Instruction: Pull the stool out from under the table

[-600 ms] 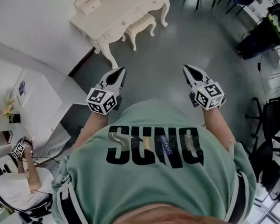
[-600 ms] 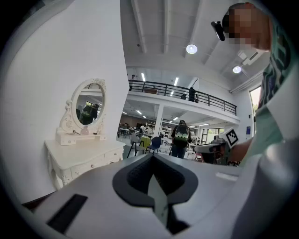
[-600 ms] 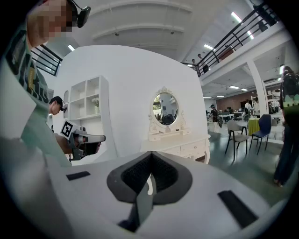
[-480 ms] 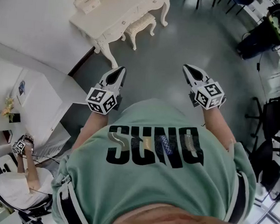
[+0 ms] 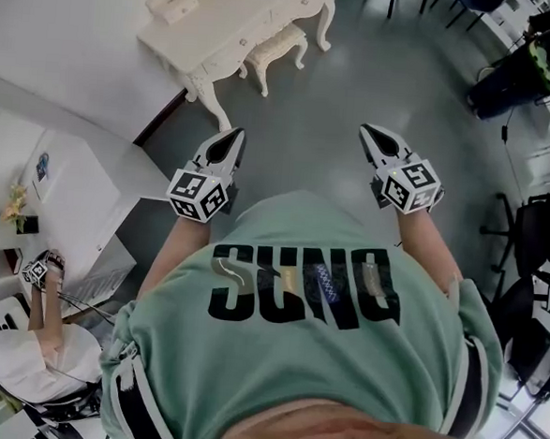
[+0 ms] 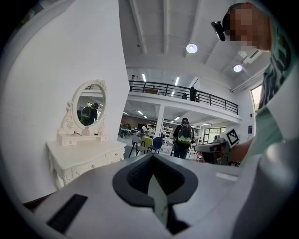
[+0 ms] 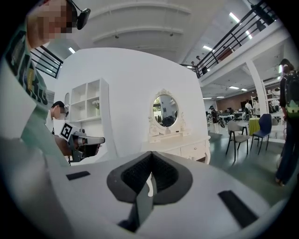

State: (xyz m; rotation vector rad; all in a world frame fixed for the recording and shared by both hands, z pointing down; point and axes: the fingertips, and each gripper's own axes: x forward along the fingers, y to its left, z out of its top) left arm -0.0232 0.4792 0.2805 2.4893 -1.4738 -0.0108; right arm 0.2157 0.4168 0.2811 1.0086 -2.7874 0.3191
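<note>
Little has shifted since the earlier frames: both claws hang where they did, the head view has crept slightly so the furniture sits a touch higher, and the bystander (image 5: 23,360) at 8 o'clock has dropped lower in the picture, with the marked cube (image 5: 35,270) on the tool they hold drawn further toward that edge. From my seat I see the left claw (image 5: 233,139) clenched, its two dark pads pressed together with nothing between them, held out in front of the green shirt (image 5: 303,357) and pointing toward 12 o'clock. The right claw (image 5: 368,134) is clenched as well, pads meeting along one seam and empty, level with the left and well apart from it. Both hover over bare grey floor (image 5: 361,70), touching nothing. The stool (image 5: 276,47) stands at 11 o'clock from the claws, well apart from both, tucked against the front of the white counter (image 5: 235,16) with its cushioned seat partly beneath the edge and its carved legs on the floor. An oval mirror (image 6: 90,109) rises upright from the counter's back, against the white wall. Dark office chairs (image 5: 537,232) crowd the 3 o'clock side, far from the stool.
</note>
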